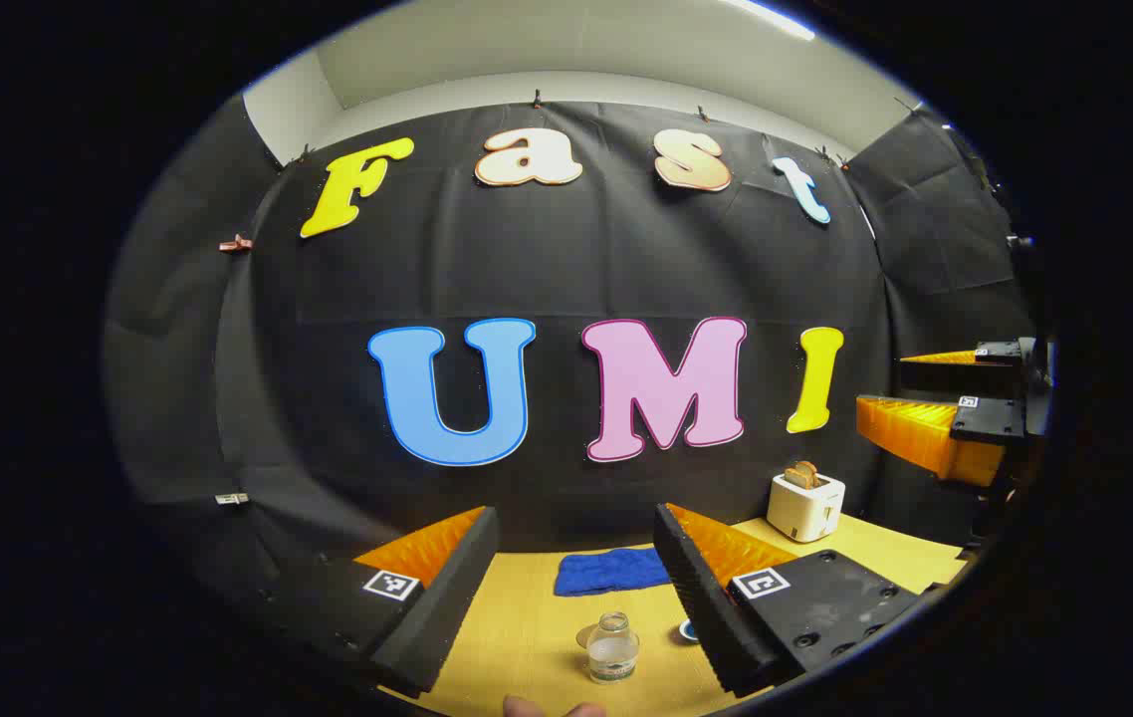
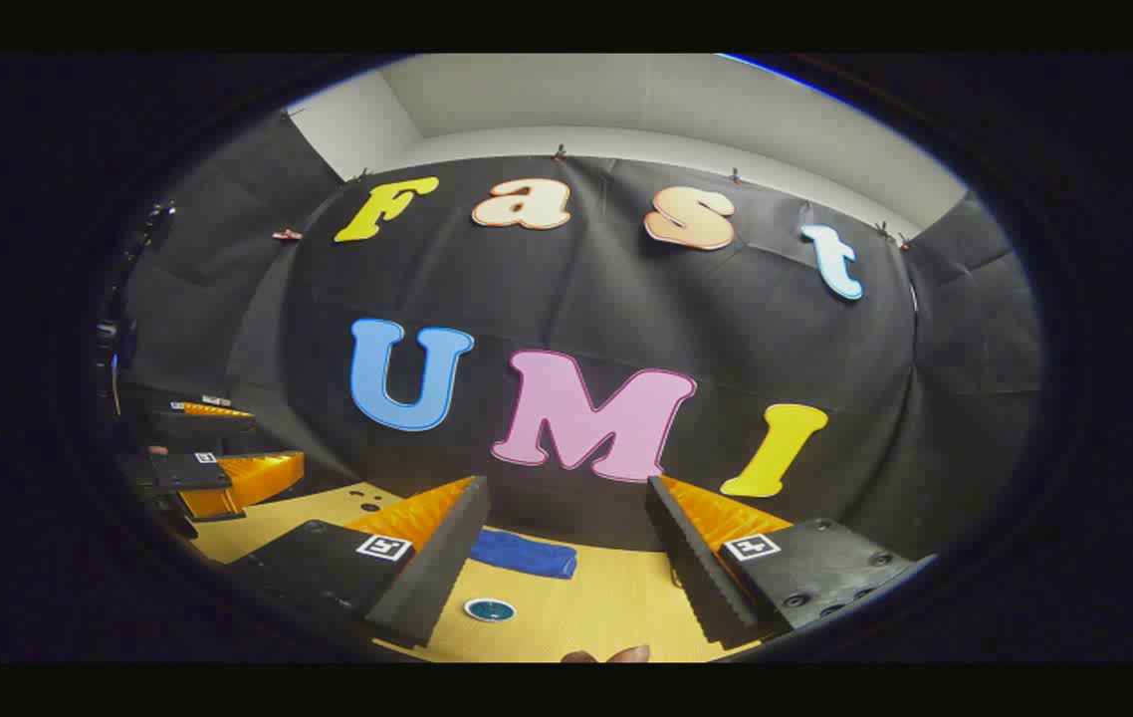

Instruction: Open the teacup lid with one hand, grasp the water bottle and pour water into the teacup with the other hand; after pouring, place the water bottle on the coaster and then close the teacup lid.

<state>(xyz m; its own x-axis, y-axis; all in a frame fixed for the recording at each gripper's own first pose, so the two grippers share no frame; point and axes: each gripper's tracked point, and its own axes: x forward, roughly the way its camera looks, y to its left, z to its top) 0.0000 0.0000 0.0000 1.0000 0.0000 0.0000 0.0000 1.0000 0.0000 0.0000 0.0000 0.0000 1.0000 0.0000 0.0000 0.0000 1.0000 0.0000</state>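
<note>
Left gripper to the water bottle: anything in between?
Nothing visible. The bottle stands on bare table straight ahead between the open fingers of the left gripper; the blue cloth lies beyond it, the toaster off right.

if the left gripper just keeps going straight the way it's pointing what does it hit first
Probably the black cloth wall. The left gripper is open and aimed level at it, above the table. The water bottle and blue cloth sit lower, likely under that line, though depth is unclear.
</note>
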